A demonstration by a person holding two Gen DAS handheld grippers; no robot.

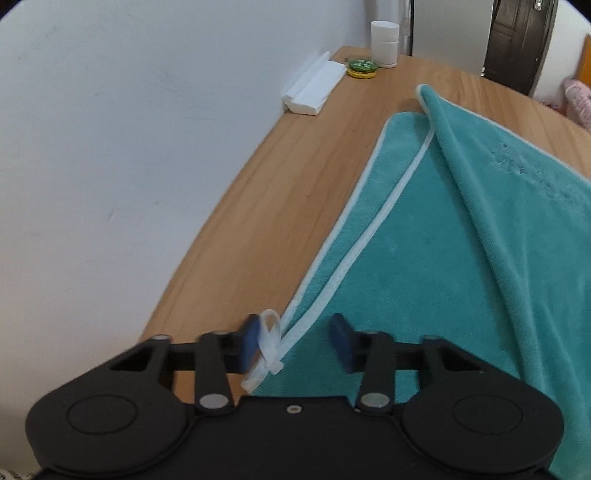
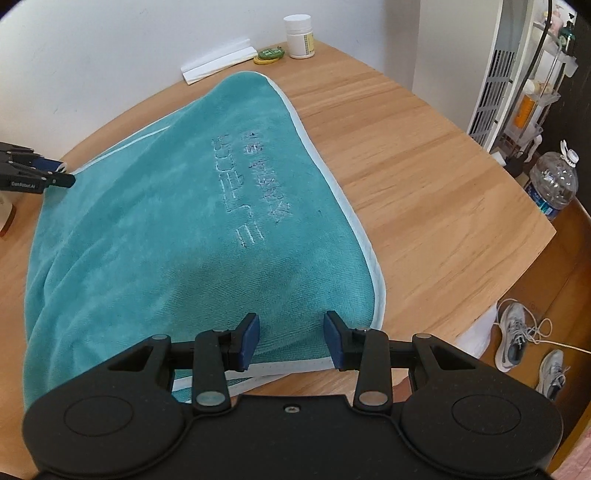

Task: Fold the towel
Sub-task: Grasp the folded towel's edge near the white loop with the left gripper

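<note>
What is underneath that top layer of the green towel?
Under the towel, a lower layer with white trim shows along its left edge, resting on the wooden table. The middle is covered.

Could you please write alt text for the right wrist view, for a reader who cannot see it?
The open right gripper hovers over the near edge of a folded teal towel on a wooden table; the left gripper is at its far-left corner.

The towel [image 2: 177, 229] lies on the table [image 2: 424, 177] (bottle [image 2: 300, 36] behind it, by the wall).
</note>
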